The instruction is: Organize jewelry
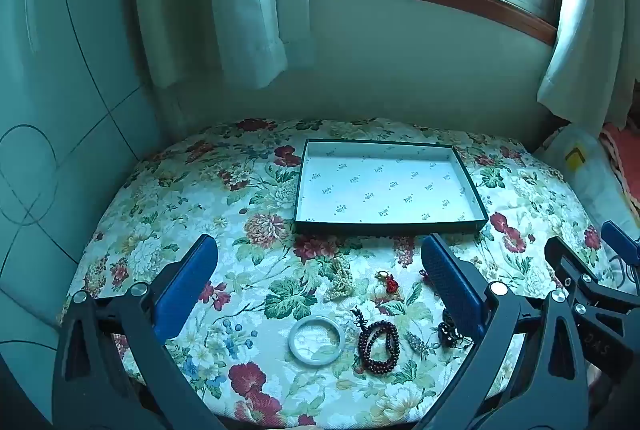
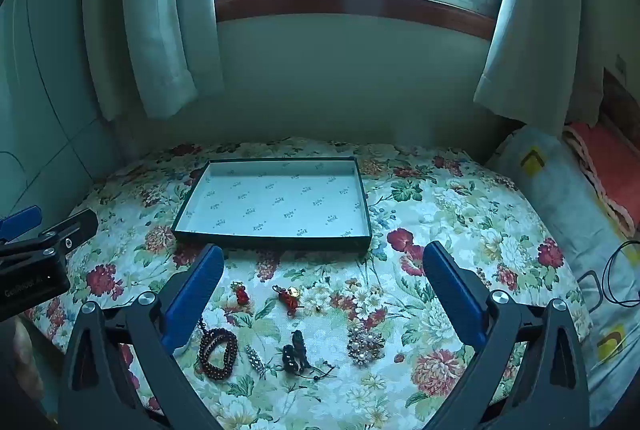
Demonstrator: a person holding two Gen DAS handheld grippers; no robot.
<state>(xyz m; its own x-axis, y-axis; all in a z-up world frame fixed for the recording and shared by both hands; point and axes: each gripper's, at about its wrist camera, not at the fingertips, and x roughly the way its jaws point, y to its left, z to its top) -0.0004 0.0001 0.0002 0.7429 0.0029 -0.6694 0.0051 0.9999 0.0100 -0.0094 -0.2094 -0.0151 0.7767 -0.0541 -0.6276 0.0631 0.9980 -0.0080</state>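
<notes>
Jewelry lies loose before the empty box [image 1: 384,226]; both grippers gape with nothing held, so lower left gripper [image 1: 320,282] squarely over the bangle [image 1: 317,338] first

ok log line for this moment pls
stage: start | left gripper: open, empty | right gripper: open, empty | tray: empty | jewelry: all on floral cloth

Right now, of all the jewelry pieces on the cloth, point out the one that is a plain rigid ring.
The pale bangle, left of the dark red bead bracelet: one smooth solid hoop, while the others are beaded, knotted or clustered.
</notes>
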